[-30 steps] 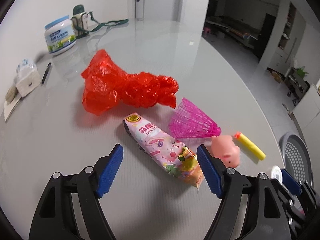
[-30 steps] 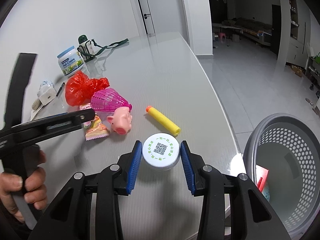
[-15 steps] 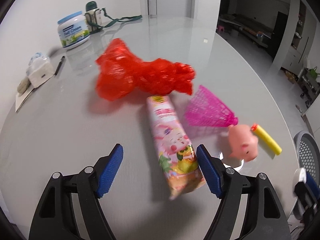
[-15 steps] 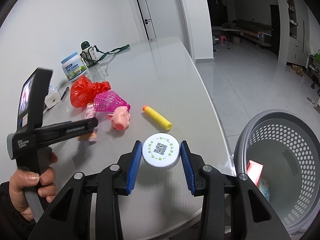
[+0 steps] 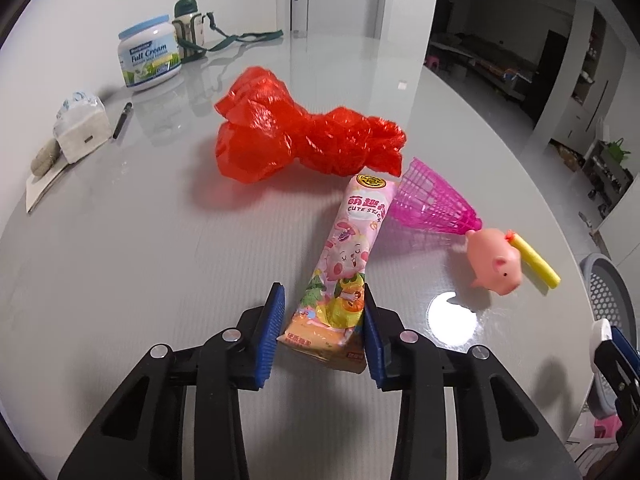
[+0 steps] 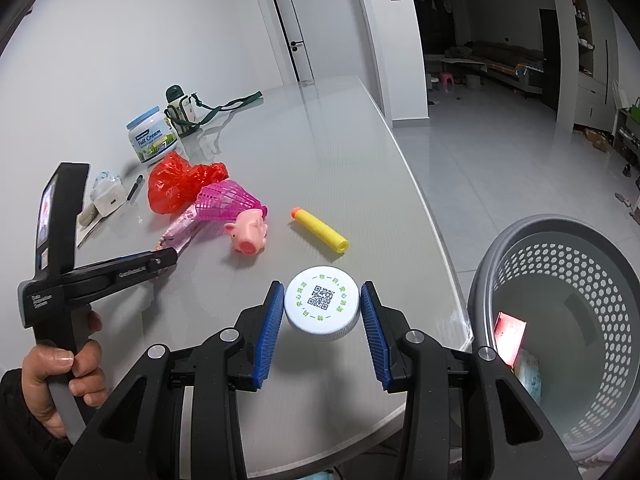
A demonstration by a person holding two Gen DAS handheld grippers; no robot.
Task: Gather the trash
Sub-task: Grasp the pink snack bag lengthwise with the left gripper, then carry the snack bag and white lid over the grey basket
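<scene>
A pink snack wrapper (image 5: pixel 352 248) lies on the grey table (image 5: pixel 120 280), its near end between the blue pads of my left gripper (image 5: pixel 322 288). The jaws are closing, and both pads touch the wrapper's sides. In the right wrist view the left gripper (image 6: pixel 170 258) reaches to the wrapper (image 6: pixel 180 228) from the left. My right gripper (image 6: pixel 321 286) is shut on a white screw cap (image 6: pixel 322 306) with a QR code, near the table's edge. A crumpled red plastic bag (image 5: pixel 296 140) lies behind the wrapper. A grey perforated basket (image 6: pixel 560 240) stands on the floor to the right with some packets inside.
A pink plastic shuttlecock (image 5: pixel 432 204), a pink pig toy (image 5: pixel 496 268) and a yellow foam dart (image 5: pixel 536 264) lie right of the wrapper. At the back left stand a milk powder tub (image 5: pixel 150 54), a strapped bottle (image 5: pixel 188 28), a tissue pack (image 5: pixel 82 124) and a pen (image 5: pixel 122 120).
The left gripper's jaws have narrowed from wide open onto the wrapper's near end after moving up to it. The right gripper still holds the cap.
</scene>
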